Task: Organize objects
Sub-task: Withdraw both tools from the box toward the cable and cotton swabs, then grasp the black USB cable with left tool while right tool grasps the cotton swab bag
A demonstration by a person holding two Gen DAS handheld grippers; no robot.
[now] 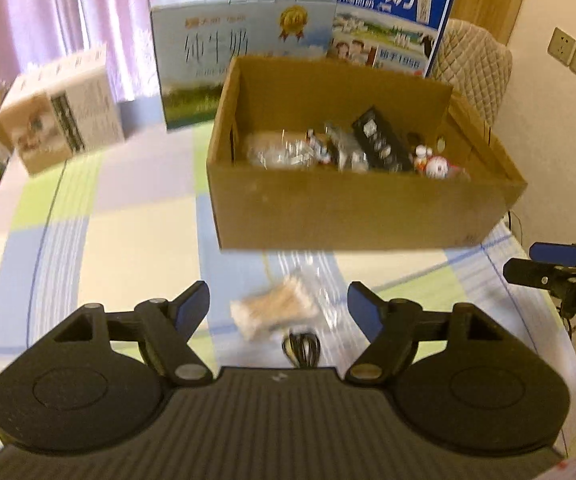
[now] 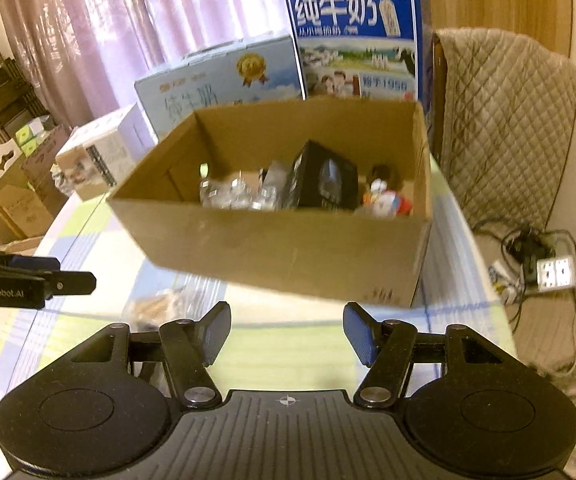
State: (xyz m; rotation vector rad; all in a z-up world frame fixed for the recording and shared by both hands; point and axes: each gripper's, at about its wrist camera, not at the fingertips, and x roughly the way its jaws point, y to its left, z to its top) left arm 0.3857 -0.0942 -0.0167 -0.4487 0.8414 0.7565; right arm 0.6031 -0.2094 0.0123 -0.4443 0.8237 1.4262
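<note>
Left gripper [image 1: 279, 308] fills the bottom of its own view, jaws spread wide with nothing pinched; blue pads on both fingers clear of contact. Between and just beyond the fingertips, on the checked tablecloth [image 1: 127, 240], lies a small clear bag of tan sticks [image 1: 273, 309], blurred, with a coil of black cable [image 1: 302, 350] just nearer the camera. Neither is touched. Right gripper [image 2: 287, 330] likewise stands open about halfway, empty, over bare cloth in front of the cardboard box [image 2: 288, 248]. Box sits open-topped near the table's far side; inside it: crinkled clear packets [image 2: 239, 194] at left, a black carton [image 2: 324, 182] leaning in the middle, a small red-and-white toy figure [image 2: 388, 200] at right. Contents partly blurred, finer detail not readable. Behind the box stand two milk cartons, a pale blue one [image 1: 223, 60] and a taller dark blue one [image 1: 388, 16]; a white carton [image 1: 63, 108] sits tilted to the left. Each gripper shows at the edge of the other's view, well apart. A quilted chair back [image 2: 504, 120] stands right of the table.
</note>
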